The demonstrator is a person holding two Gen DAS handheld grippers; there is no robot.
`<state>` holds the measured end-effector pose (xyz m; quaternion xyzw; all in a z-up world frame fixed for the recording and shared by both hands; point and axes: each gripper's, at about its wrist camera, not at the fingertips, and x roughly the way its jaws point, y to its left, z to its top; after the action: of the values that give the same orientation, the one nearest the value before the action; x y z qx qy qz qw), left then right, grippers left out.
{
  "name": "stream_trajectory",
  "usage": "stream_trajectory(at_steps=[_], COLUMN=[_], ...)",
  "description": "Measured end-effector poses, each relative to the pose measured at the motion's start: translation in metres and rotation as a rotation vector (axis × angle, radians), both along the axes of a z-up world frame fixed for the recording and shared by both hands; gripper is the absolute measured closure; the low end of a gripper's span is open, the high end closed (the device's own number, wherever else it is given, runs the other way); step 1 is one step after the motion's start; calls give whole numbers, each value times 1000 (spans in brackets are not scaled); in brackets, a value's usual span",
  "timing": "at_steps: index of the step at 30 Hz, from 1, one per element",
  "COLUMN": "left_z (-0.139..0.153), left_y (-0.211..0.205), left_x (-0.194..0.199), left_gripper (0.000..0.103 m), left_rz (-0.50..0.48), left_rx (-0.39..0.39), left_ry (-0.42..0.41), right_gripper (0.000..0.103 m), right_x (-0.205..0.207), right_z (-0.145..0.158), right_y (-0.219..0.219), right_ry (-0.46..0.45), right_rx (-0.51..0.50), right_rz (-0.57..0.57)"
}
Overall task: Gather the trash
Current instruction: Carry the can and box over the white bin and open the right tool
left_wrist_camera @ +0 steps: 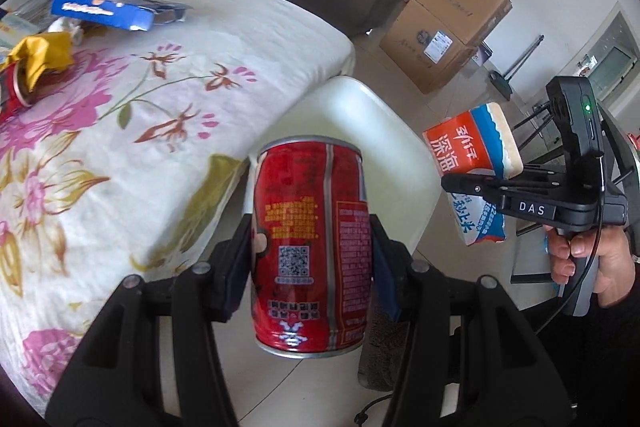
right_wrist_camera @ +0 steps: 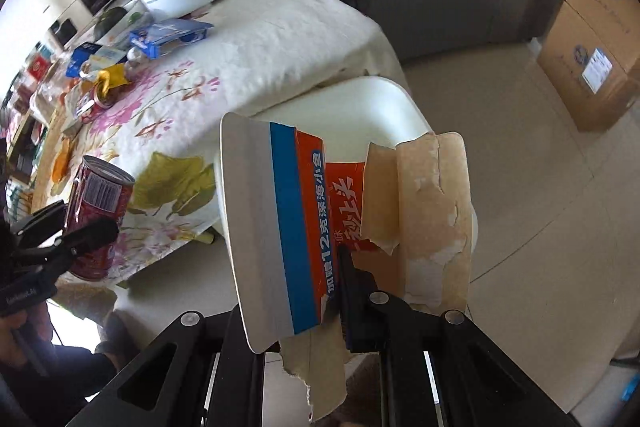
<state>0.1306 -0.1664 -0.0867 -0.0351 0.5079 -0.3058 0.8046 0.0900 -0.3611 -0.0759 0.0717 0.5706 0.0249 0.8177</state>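
Jaws pinching the red can (left_wrist_camera: 310, 247) and the torn carton (right_wrist_camera: 344, 223), keep both grips firm until you reach the bin.

1. "DAS" stands in white letters on the black right gripper (left_wrist_camera: 450, 183), just right of the red can (left_wrist_camera: 310, 247).
2. The torn carton (right_wrist_camera: 312, 227) bears white Chinese characters with the number "12" on its orange panel; "深海" reads on it in the left wrist view.
3. The red can carries a QR code and small yellow print, too fine to read.
4. A barcode shows on the can's side in the right wrist view.
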Motion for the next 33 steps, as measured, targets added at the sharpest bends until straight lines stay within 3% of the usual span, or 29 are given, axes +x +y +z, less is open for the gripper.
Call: stream_trajectory(at_steps=[11, 15, 16, 19, 20, 33], left_z=[-22, -26, -27, -28, -29, -35], left_y=[-31, -33, -33, -31, -32, -37], left_x=[12, 16, 16, 15, 16, 14], left_gripper=[48, 48, 48, 48, 48, 48], left_rz=[-14, -10, -10, -10, -10, -46], left_rx=[-7, -6, -6, -5, -4, 0], left_ry=[33, 45, 46, 49, 50, 39], right_gripper=[87, 82, 77, 43, 41, 39], right_x=[18, 26, 27, 26, 26, 17], right_z=[-14, -13, -12, -8, -7, -5], right_y=[-22, -19, -19, -21, -22, -41], right_ry=[-6, -10, -10, -24, -29, -1], right_rx=[65, 74, 79, 77, 75, 6], right_rz=[-41, -58, -58, -73, -78, -133])
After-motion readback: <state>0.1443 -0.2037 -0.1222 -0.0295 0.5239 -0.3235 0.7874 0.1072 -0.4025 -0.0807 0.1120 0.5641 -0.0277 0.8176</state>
